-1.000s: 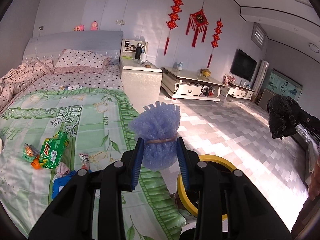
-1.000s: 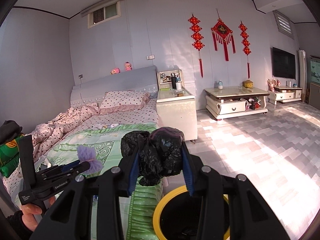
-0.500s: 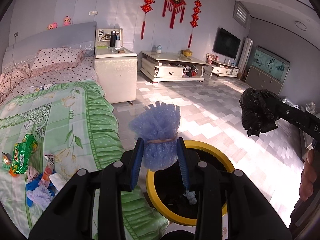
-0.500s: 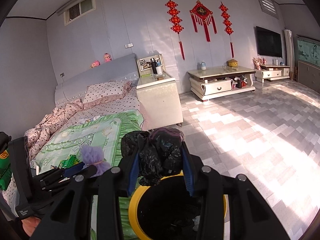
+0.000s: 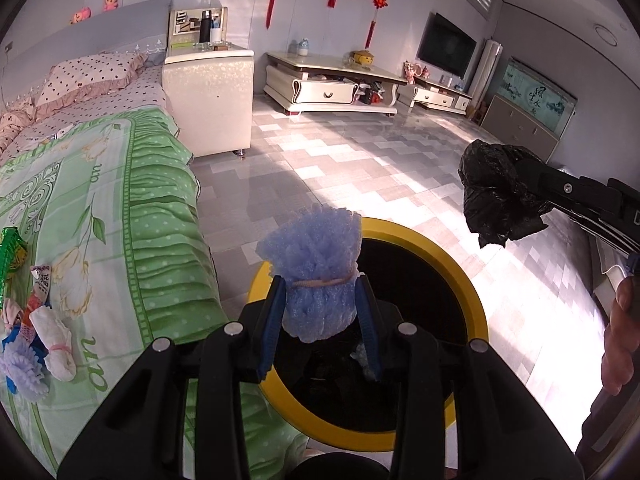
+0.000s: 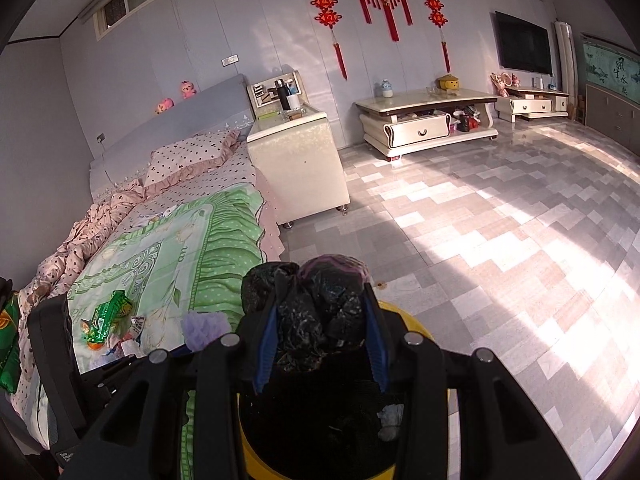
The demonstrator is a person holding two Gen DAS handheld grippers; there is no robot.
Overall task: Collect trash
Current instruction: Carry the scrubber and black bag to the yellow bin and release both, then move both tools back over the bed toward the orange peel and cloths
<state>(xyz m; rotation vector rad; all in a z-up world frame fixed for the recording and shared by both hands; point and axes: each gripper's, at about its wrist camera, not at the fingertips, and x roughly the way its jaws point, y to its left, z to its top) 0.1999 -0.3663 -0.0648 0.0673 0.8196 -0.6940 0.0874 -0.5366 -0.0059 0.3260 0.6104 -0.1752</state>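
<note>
Trash is pinched in both tools: blue foam wad [image 5: 316, 276] in your left tool [image 5: 320, 320], black bag wad [image 6: 320, 312] in your right tool [image 6: 320, 340]. Centre each over the yellow-rimmed bin [image 5: 460, 264] before releasing.

A bed [image 5: 132, 184] under a green quilt [image 5: 160, 240] is carrying scattered trash: a green wrapper [image 6: 108, 316], a white bundle [image 5: 54, 340] and a blue puff [image 5: 22, 372]. A yellow-rimmed bin [image 5: 464, 280] is standing on the tiled floor [image 5: 360, 168] beside it.
</note>
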